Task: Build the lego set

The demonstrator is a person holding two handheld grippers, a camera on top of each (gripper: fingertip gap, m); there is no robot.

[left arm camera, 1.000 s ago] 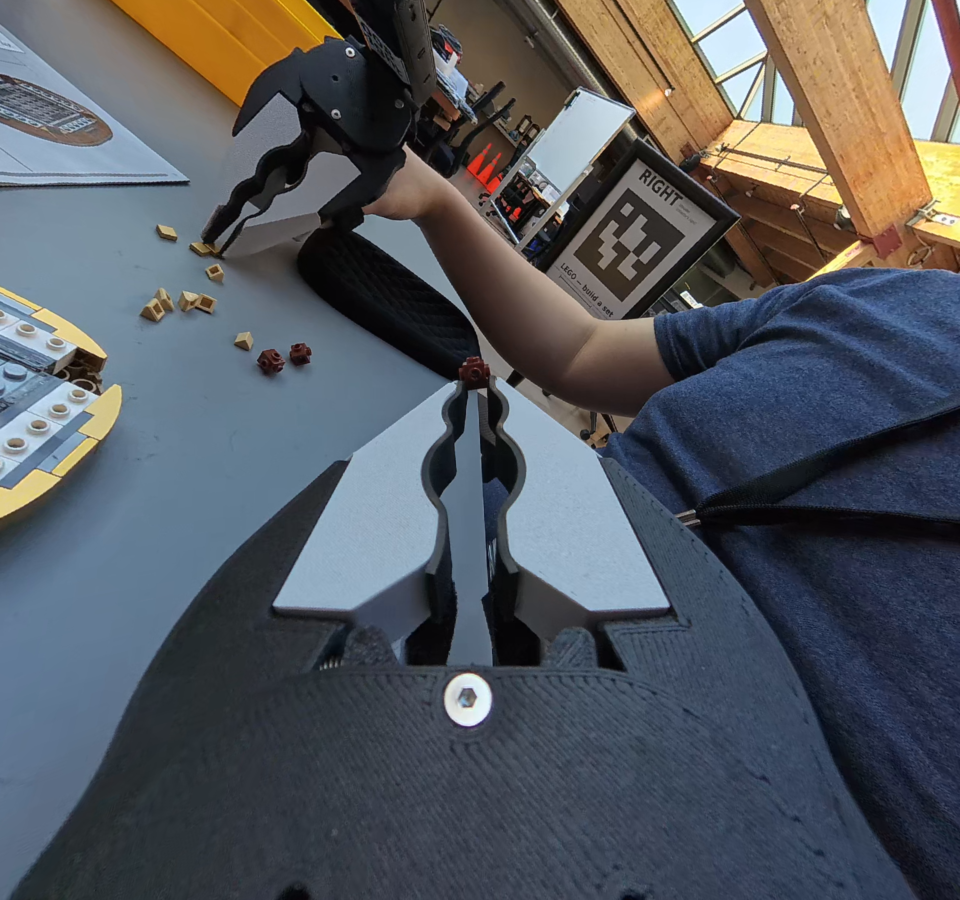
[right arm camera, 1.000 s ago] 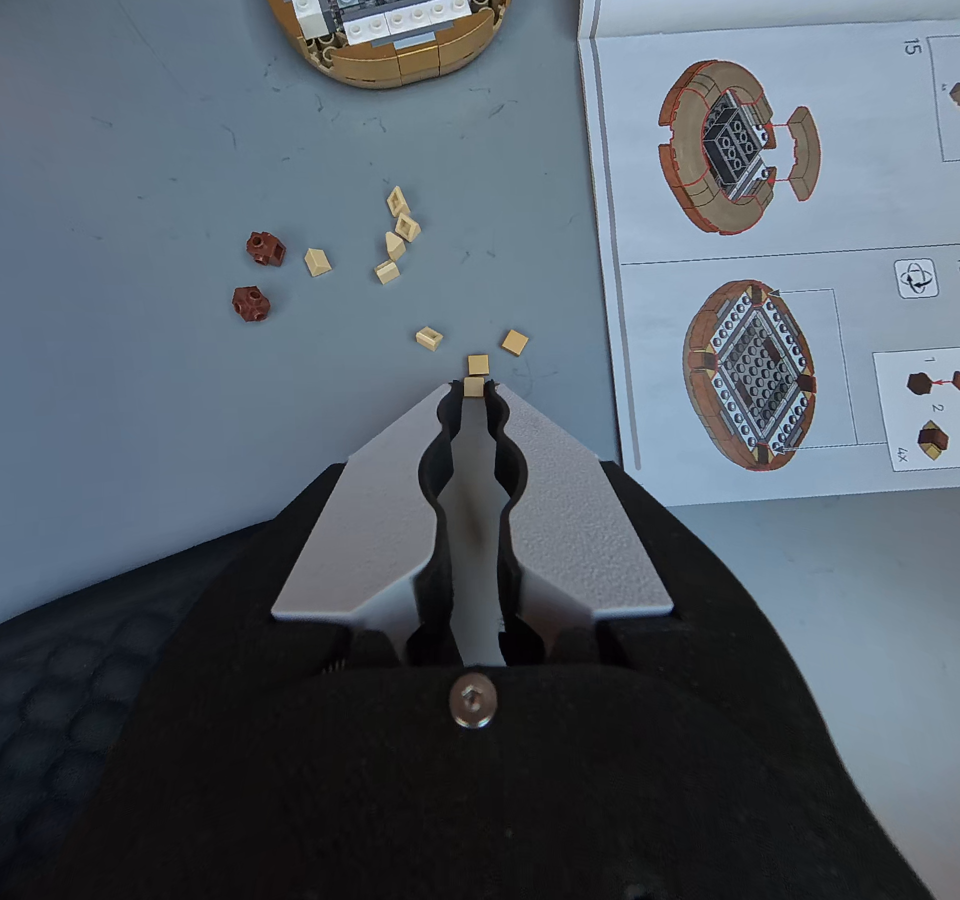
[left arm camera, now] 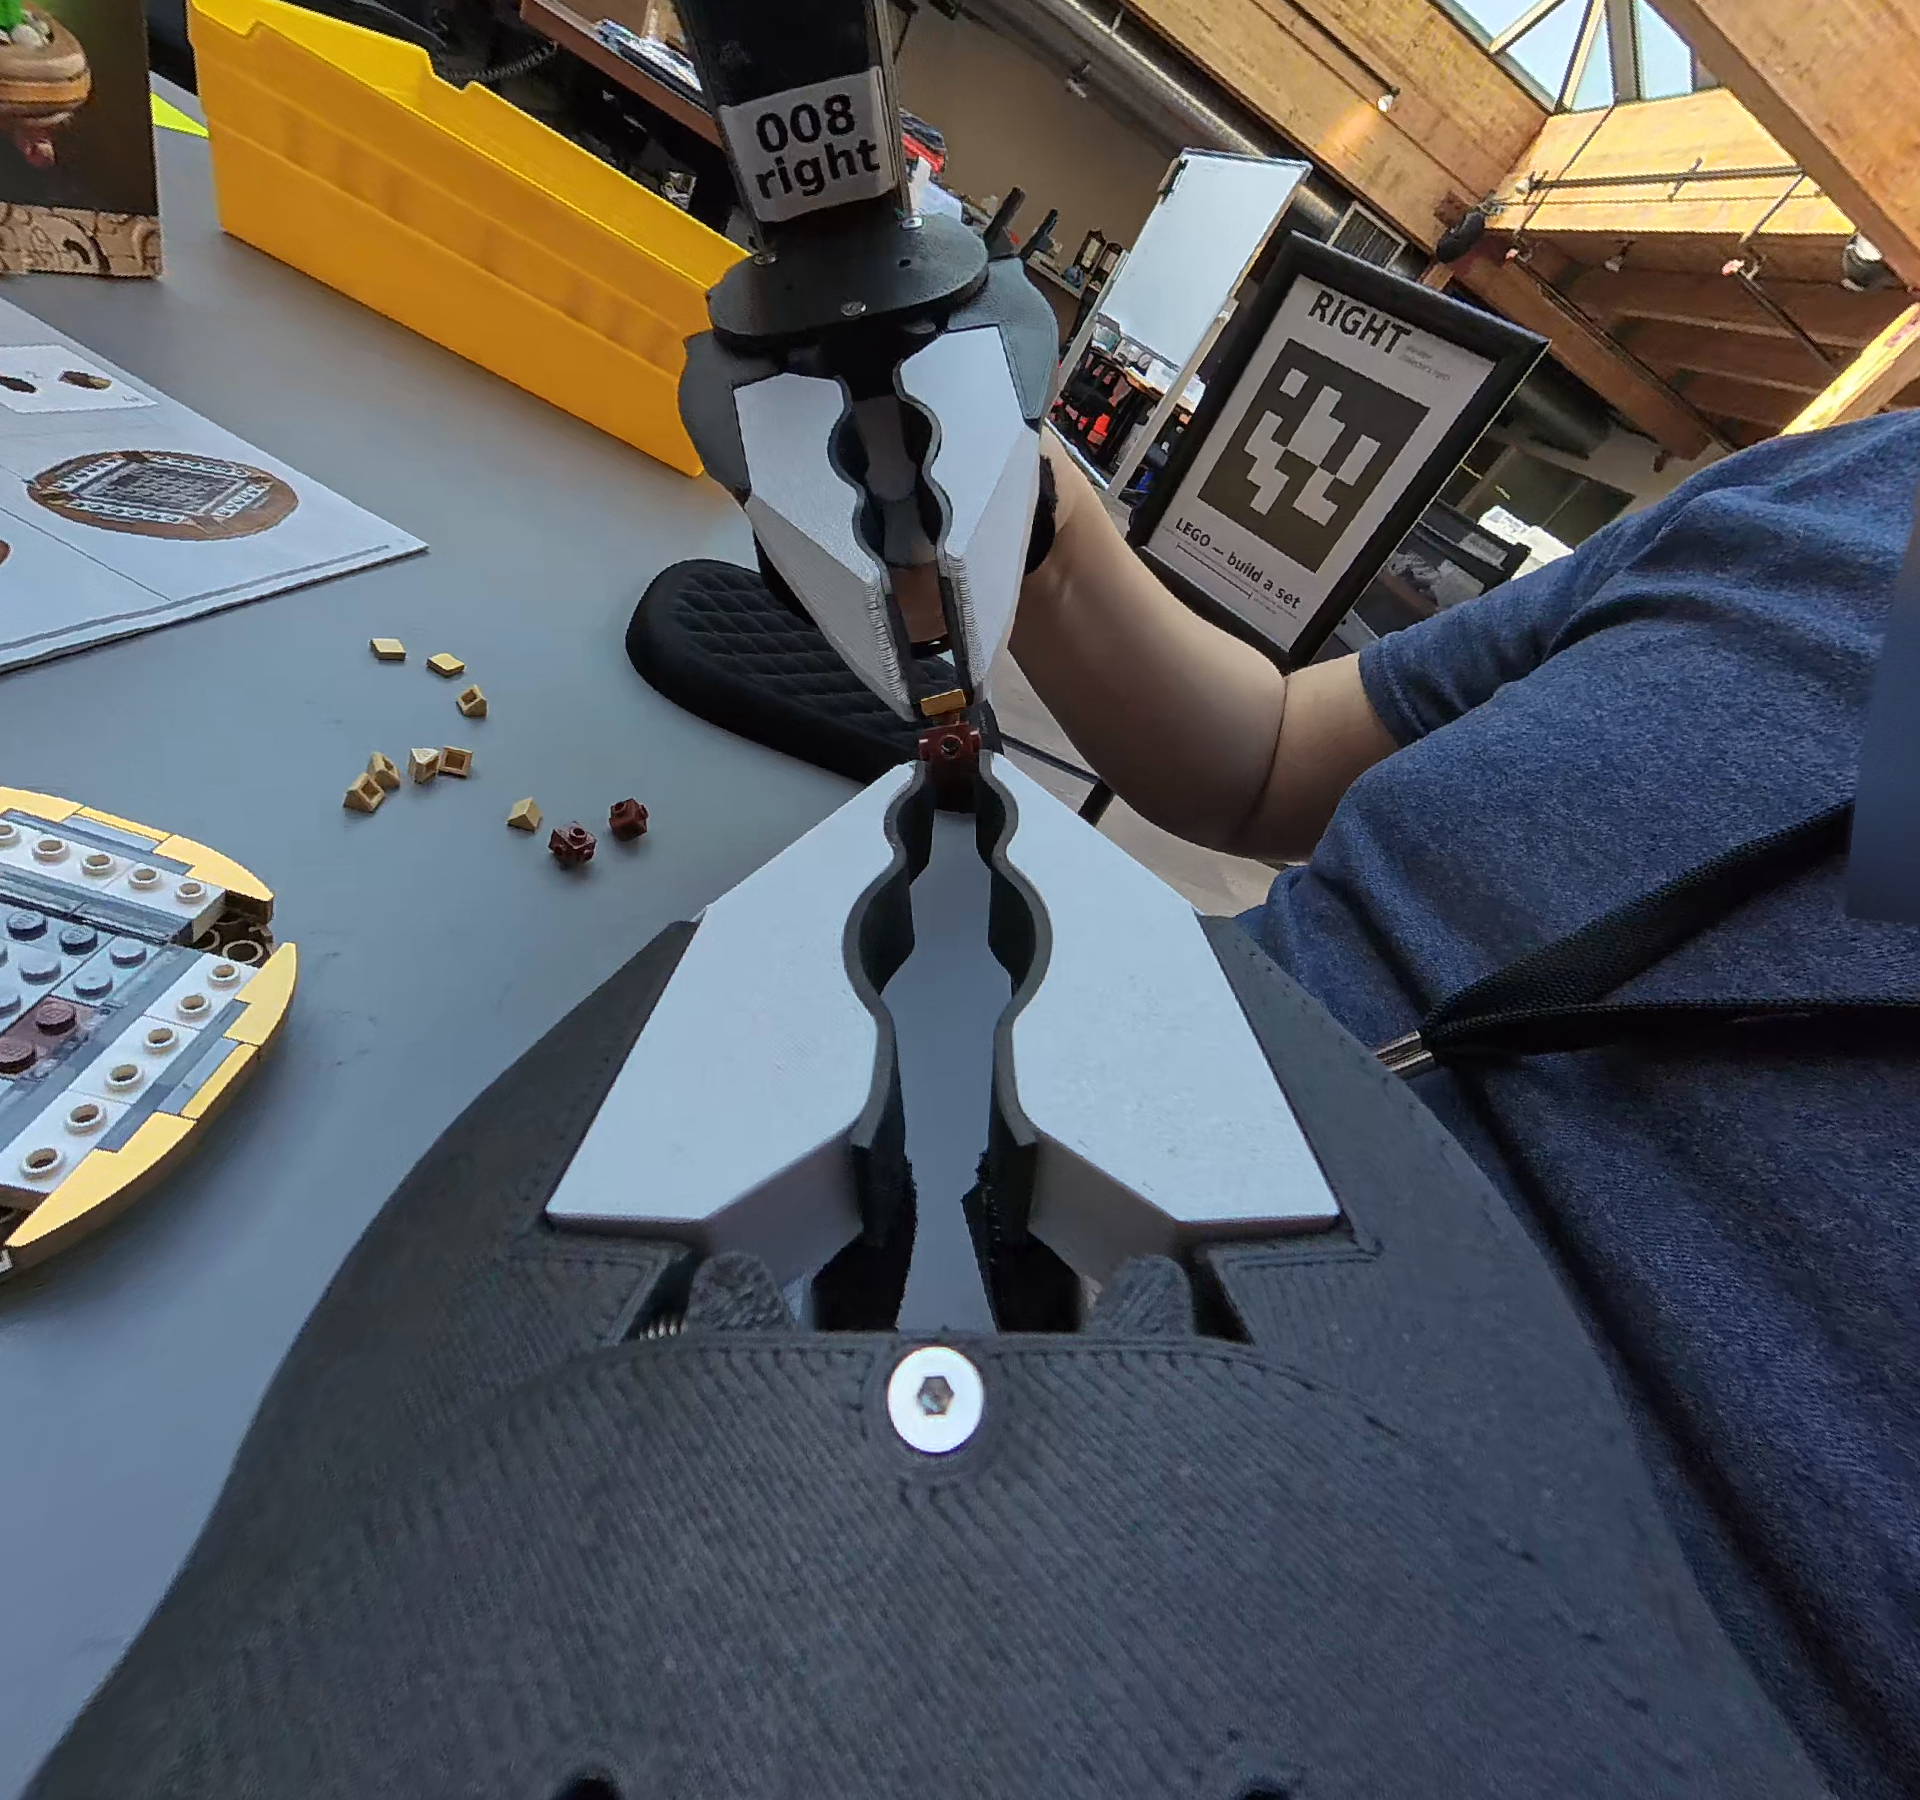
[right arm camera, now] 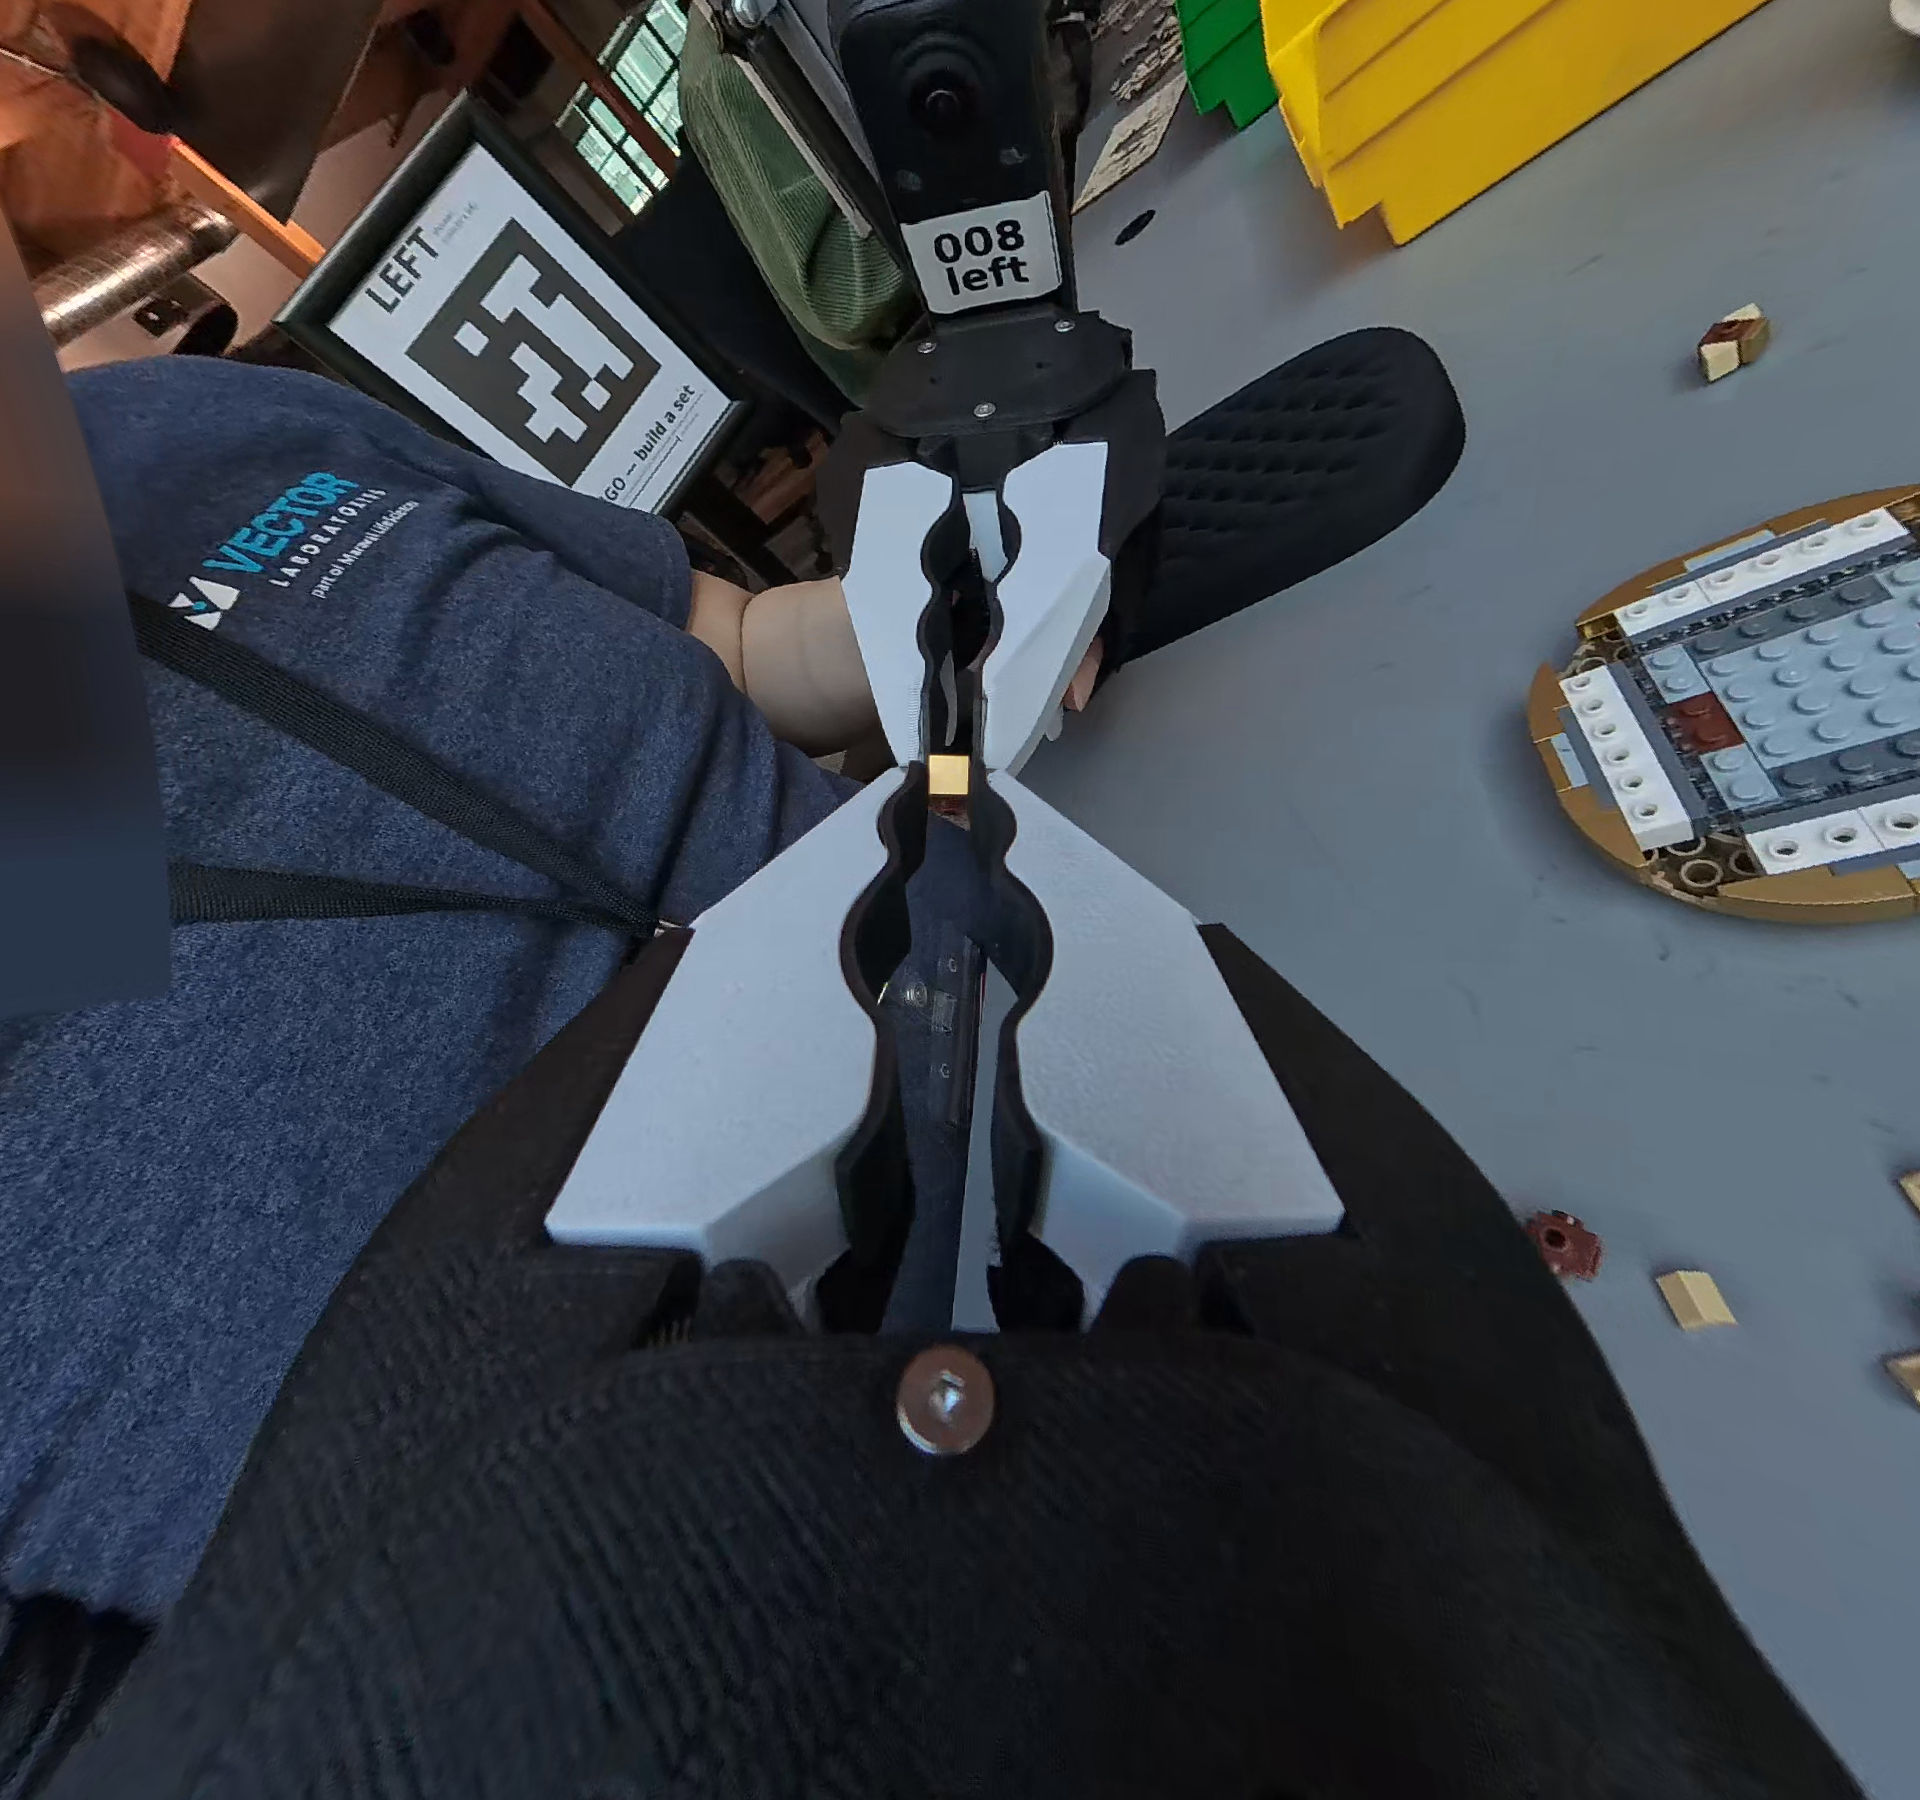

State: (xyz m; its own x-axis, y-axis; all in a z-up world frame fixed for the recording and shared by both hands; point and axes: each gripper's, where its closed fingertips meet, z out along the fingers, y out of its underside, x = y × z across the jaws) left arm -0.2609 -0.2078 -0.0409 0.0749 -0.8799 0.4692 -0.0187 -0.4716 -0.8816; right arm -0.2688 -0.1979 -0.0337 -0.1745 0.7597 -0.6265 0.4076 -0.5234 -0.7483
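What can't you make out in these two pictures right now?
- Right wrist view: the brown piece sits hidden behind the tan piece.
- Both views: whether the tan piece and brown piece actually touch is too small to tell.
- Left wrist view: the round model is cut off by the left edge.

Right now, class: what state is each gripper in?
Left gripper: shut on the brown piece.
Right gripper: shut on the tan piece.
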